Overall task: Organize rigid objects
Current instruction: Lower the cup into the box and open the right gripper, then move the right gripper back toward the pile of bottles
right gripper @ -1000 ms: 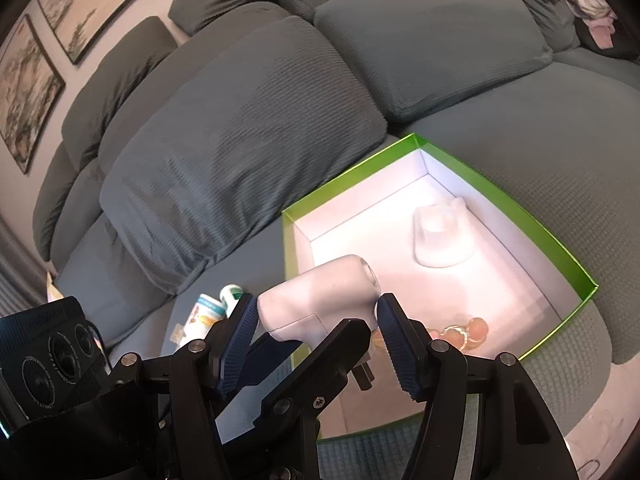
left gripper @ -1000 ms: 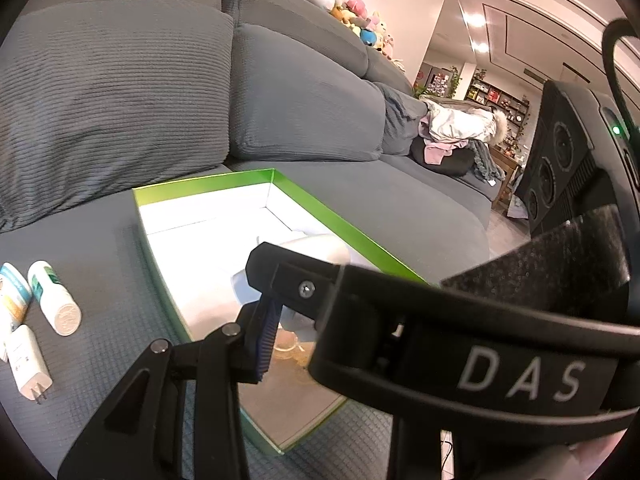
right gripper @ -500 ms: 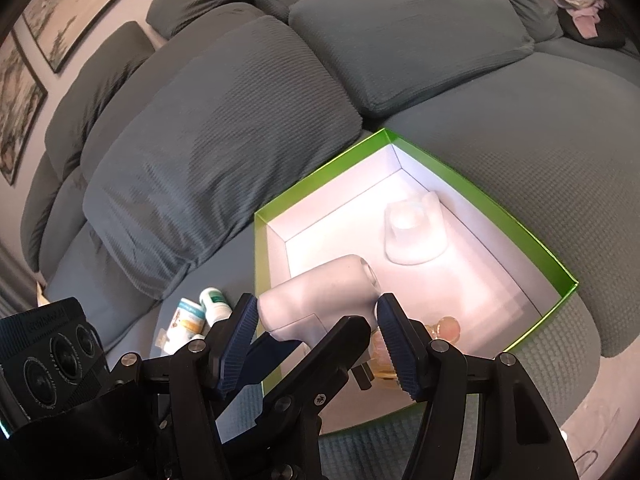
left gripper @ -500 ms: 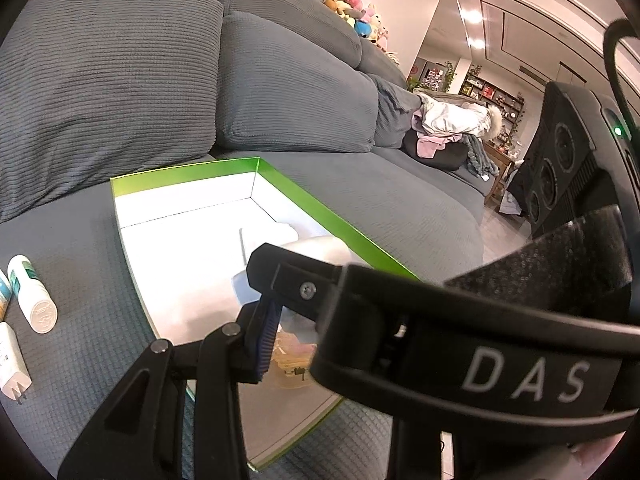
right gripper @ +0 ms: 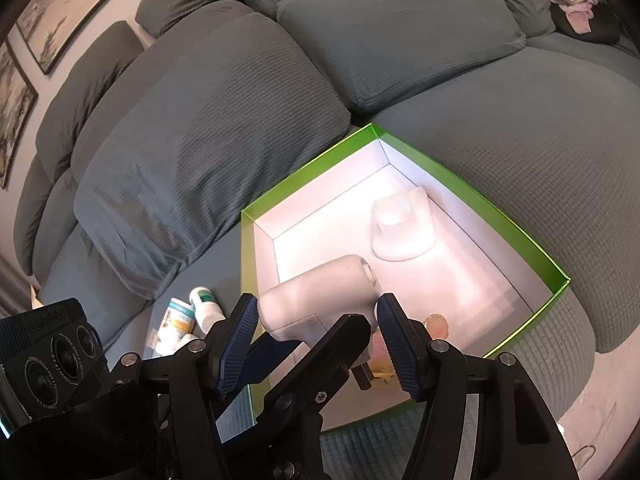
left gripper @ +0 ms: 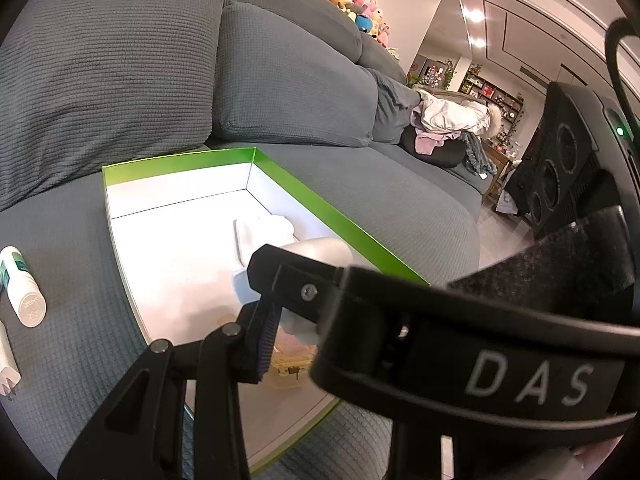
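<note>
A green-edged white box (right gripper: 472,196) lies on the grey sofa seat; it also shows in the left wrist view (left gripper: 320,200). My left gripper (left gripper: 296,316) is shut on a pale hair dryer (right gripper: 316,292) and holds it over the box's near part; the dryer also shows in the left wrist view (left gripper: 320,252). My right gripper (right gripper: 316,344) is open, its fingers on either side of the dryer, just short of touching. In the box lie a white nozzle piece (right gripper: 404,224) and a small pink and yellow item (right gripper: 436,324).
White bottles (left gripper: 24,292) and a white plug (left gripper: 6,356) lie on the seat left of the box; the bottles also show in the right wrist view (right gripper: 188,316). Grey back cushions (right gripper: 224,128) rise behind. Clothes (left gripper: 452,120) are piled at the sofa's far end.
Both grippers and the dryer have shifted over the box, which now sits more to the right in the right wrist view. The grip on the dryer is unchanged.
</note>
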Demonstrator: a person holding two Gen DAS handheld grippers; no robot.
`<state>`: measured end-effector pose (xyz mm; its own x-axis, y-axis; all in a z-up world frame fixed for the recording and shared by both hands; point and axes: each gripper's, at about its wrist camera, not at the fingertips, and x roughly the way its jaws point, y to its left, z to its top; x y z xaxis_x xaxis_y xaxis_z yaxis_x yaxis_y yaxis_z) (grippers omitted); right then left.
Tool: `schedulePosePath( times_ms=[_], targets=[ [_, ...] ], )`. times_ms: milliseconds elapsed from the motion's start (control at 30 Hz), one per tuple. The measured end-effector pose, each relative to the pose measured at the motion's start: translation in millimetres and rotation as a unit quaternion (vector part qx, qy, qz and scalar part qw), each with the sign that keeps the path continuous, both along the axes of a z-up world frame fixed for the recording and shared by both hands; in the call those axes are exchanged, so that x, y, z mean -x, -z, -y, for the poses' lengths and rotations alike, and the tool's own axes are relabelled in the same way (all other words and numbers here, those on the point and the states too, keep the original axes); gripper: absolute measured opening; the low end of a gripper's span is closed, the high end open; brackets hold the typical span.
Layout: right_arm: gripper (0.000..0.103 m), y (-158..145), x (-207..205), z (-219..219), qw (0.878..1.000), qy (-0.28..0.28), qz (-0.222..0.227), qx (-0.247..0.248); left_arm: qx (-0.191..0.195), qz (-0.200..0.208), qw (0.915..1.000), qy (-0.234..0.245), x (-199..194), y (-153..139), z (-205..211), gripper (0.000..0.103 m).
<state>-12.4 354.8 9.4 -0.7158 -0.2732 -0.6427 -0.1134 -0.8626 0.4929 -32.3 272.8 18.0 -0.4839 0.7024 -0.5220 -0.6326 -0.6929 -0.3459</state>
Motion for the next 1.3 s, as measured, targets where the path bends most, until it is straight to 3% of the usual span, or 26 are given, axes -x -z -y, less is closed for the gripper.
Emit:
schedulePosePath(
  times_ms=[200,267,333,567,1300],
  targets=[
    [0.064,-4,-1,1,1.000,0.000,-0.006,-0.009,0.003,-0.009,0.9999,-0.011,2,-2,1,0.041],
    [0.068,-6,-1,3,1.000,-0.003,-0.008,-0.012,0.012,-0.014,0.9996,-0.022,3,-3,3,0.052],
    [0.079,-7,-2,4,1.000,-0.001,-0.009,-0.016,0.010,-0.011,0.9996,-0.023,4,-2,5,0.053],
    [0.080,-12,-1,10,1.000,-0.005,-0.017,-0.014,0.016,-0.016,0.9991,-0.036,6,-6,13,0.060],
    [0.080,-19,10,59,0.998,-0.056,-0.033,-0.005,0.034,-0.017,0.9957,-0.085,8,-14,67,0.061]
  ],
)
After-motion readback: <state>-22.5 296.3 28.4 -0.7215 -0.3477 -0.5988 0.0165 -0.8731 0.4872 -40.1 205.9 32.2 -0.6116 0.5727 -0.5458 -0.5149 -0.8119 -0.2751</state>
